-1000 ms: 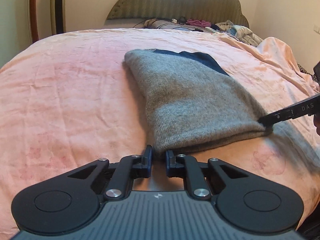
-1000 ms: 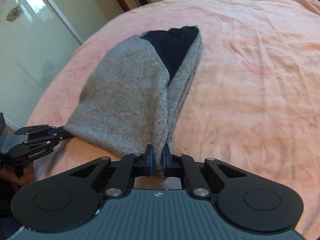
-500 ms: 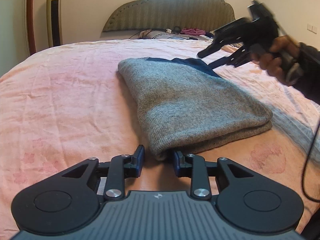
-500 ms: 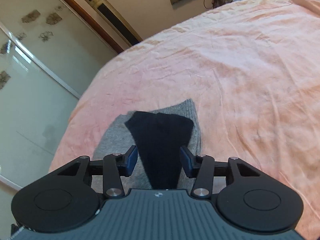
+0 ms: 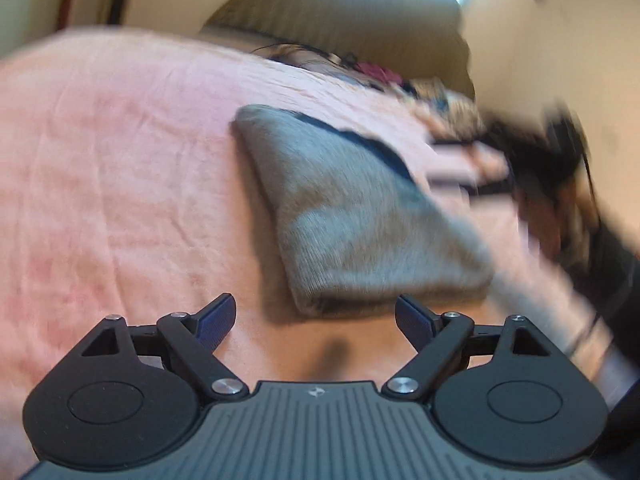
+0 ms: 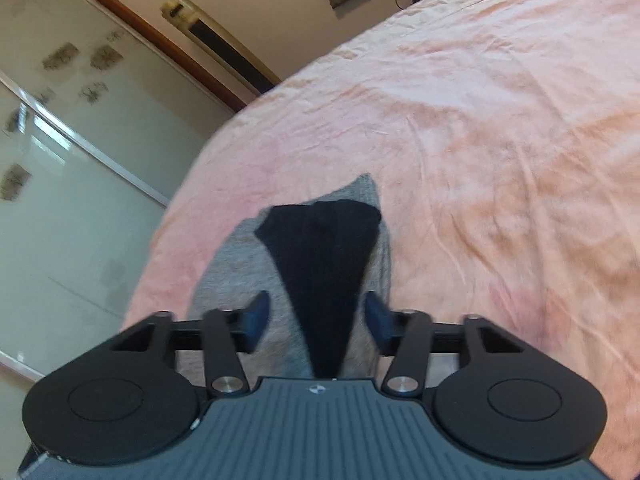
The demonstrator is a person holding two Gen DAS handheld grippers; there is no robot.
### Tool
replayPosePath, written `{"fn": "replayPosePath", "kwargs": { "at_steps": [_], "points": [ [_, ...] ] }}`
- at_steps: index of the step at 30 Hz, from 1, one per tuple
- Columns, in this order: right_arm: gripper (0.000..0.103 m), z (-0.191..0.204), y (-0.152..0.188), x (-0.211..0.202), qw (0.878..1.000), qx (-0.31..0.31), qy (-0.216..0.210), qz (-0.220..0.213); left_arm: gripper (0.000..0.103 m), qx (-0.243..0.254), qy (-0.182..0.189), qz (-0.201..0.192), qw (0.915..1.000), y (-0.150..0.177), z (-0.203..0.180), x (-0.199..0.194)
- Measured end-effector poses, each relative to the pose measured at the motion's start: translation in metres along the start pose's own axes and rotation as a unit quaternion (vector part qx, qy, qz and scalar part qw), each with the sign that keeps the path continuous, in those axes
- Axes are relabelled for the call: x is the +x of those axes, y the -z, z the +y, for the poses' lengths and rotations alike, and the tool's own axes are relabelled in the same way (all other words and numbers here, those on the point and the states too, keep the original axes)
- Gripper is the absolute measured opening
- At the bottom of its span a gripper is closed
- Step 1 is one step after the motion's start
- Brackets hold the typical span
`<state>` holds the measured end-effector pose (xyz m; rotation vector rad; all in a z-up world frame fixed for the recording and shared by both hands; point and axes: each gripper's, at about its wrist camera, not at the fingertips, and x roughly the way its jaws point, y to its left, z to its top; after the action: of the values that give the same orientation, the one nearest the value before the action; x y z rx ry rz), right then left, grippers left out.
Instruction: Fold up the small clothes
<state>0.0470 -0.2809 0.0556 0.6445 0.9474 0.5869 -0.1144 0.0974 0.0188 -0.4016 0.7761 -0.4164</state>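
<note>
Both grippers free above a folded grey knit on the pink bedspread; the fold could slip.

Left wrist view: the left gripper stands wide apart, empty, just short of the grey garment at frame centre; blur at right probably hides the other tool. A careless regrasp could drag the top layer open. Right wrist view: the right gripper gapes over the garment's dark panel, lower centre, holding nothing; snagging it would undo the fold on the bedspread.
</note>
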Motion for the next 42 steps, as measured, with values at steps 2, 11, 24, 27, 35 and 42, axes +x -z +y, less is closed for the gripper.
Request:
{"fn": "replayPosePath", "kwargs": {
  "at_steps": [2, 11, 24, 27, 35, 42],
  "points": [
    [0.074, -0.007, 0.015, -0.004, 0.999, 0.013, -0.010, 0.048, 0.087, -0.115, 0.039, 0.006, 0.9926, -0.010, 0.027, 0.003],
    [0.020, 0.009, 0.075, 0.013, 0.987, -0.033, -0.013, 0.156, 0.014, -0.191, 0.090, 0.120, 0.9702, -0.022, 0.027, 0.077],
    [0.063, 0.028, 0.050, -0.034, 0.992, -0.102, 0.041, 0.056, 0.021, -0.077, 0.013, 0.078, 0.9939, -0.040, 0.006, 0.024],
    [0.065, 0.048, 0.022, -0.039, 0.993, -0.107, 0.037, -0.019, 0.032, 0.039, -0.046, 0.004, 0.9981, -0.062, -0.036, 0.009],
    [0.068, 0.057, 0.005, 0.089, 0.976, -0.172, 0.130, 0.016, 0.057, 0.213, -0.162, 0.013, 0.9635, -0.041, -0.092, 0.111],
    [0.070, 0.065, 0.018, 0.064, 0.979, -0.149, 0.140, -0.011, 0.058, 0.204, -0.167, 0.013, 0.9645, -0.039, -0.090, 0.100]
  ]
}}
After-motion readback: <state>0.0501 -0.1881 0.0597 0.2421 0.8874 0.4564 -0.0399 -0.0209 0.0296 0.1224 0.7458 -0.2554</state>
